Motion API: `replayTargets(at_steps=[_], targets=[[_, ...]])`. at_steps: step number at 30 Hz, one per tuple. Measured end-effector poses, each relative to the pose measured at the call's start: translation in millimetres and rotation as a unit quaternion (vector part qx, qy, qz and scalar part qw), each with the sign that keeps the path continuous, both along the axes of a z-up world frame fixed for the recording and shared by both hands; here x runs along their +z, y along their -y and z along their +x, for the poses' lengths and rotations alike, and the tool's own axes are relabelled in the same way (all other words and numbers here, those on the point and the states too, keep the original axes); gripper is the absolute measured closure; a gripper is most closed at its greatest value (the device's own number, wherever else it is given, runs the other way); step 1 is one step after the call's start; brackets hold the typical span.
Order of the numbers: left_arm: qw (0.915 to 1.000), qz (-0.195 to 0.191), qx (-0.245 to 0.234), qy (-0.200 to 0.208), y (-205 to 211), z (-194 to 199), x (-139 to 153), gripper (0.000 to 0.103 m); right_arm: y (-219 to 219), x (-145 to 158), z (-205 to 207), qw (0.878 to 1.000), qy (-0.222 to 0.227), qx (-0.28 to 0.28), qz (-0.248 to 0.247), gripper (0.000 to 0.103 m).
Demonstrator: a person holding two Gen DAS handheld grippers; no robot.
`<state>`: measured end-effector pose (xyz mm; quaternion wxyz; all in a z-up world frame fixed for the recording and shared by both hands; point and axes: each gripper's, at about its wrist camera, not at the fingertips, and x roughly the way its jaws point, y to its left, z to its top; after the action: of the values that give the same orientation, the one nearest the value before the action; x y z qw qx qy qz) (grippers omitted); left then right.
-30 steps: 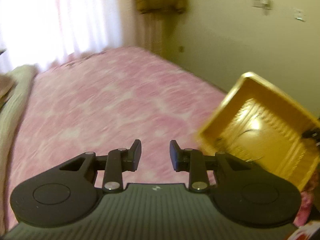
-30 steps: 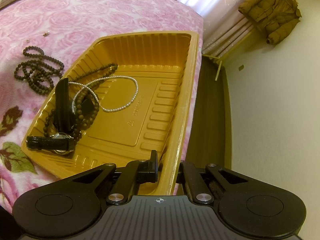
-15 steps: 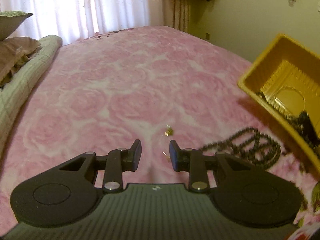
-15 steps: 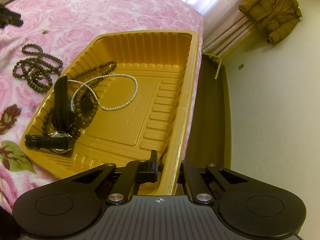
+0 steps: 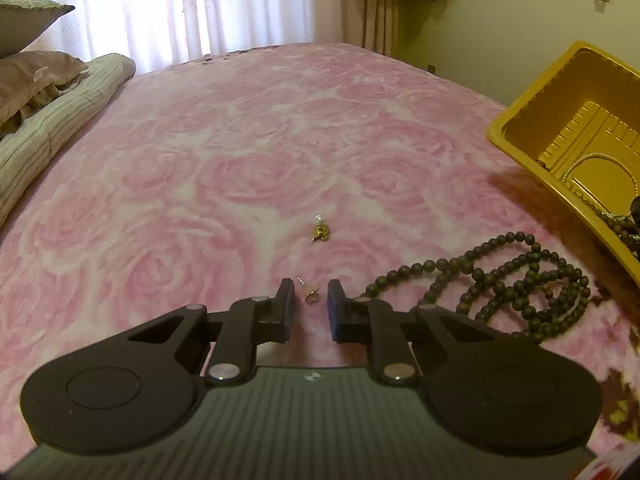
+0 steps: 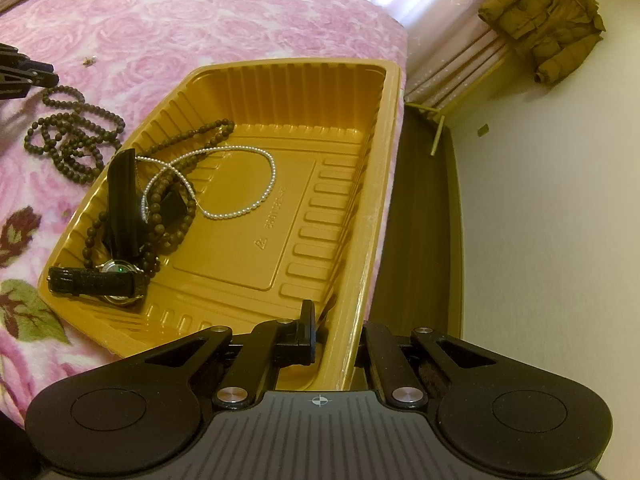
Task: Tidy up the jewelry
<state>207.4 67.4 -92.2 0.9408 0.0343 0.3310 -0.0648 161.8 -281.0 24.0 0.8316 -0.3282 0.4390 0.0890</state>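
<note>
On the pink bed (image 5: 248, 152), the left gripper (image 5: 309, 295) is spread around a gold earring (image 5: 311, 293); only the right view shows the right gripper (image 6: 335, 334) pinching the yellow tray's rim (image 6: 382, 184).

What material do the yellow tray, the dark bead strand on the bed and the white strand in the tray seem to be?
Yellow tray: thin moulded plastic, glossy, with pressed ribs.
Dark bead strand: matte brown round beads, probably wood, perhaps stone.
White strand: tiny shiny pearl-like beads; real or imitation is not clear.
</note>
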Motion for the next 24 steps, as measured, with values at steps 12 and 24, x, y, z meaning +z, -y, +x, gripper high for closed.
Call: replayTargets(at_steps=[12, 24], targets=[[0.9999, 0.003, 0.004, -0.013, -1.4, 3.7, 3.4, 0.097, 0.6, -1.0, 0.7, 1.000, 0.000, -0.001, 0.000, 0.098], [0.9999, 0.004, 0.004, -0.010, 0.3, -6.0, 14.2, 0.097, 1.2, -0.8, 0.6, 1.000, 0.000, -0.001, 0.000, 0.098]])
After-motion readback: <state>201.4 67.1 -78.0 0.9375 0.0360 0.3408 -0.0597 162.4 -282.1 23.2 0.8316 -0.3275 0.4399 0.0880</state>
